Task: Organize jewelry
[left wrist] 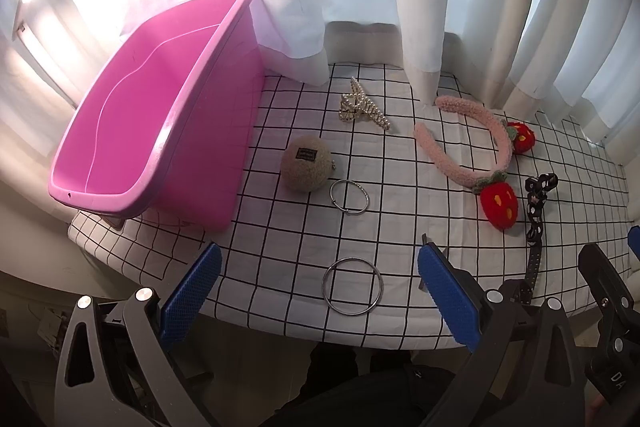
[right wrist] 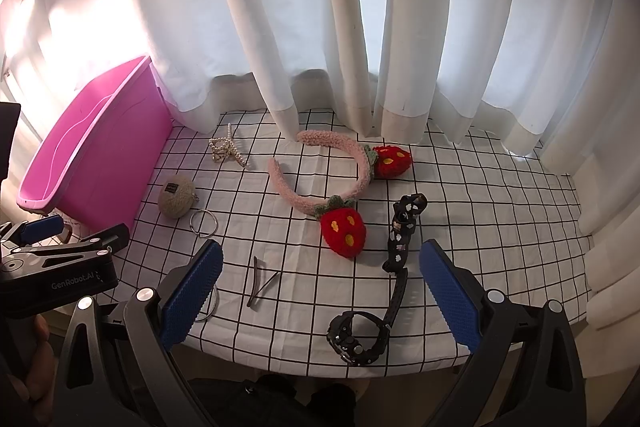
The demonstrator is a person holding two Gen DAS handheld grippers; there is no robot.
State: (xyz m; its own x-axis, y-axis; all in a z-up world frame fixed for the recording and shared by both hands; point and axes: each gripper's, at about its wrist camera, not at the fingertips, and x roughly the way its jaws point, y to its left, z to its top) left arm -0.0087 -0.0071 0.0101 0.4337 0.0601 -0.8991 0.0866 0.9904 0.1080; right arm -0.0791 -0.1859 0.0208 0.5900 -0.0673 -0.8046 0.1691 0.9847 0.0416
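My left gripper (left wrist: 320, 253) is open, low over the table's near edge, with a large silver bangle (left wrist: 352, 286) lying flat between its blue pads. Beyond it sit a small key ring (left wrist: 350, 197), a beige fuzzy ball (left wrist: 306, 163) and a pearl hair claw (left wrist: 362, 105). A pink bin (left wrist: 152, 115) stands at the left with nothing showing inside. My right gripper (right wrist: 320, 251) is also open. A black watch (right wrist: 360, 335), a dark hairpin (right wrist: 260, 281) and a black patterned hair tie (right wrist: 402, 231) lie before it. A pink strawberry headband (right wrist: 320, 167) lies mid-table.
A white checked cloth (right wrist: 480, 227) covers the round table, and white curtains (right wrist: 320, 27) hang along its far edge and right side. In the right wrist view the left gripper (right wrist: 76, 229) sits beside the bin's near corner, with a hand below it.
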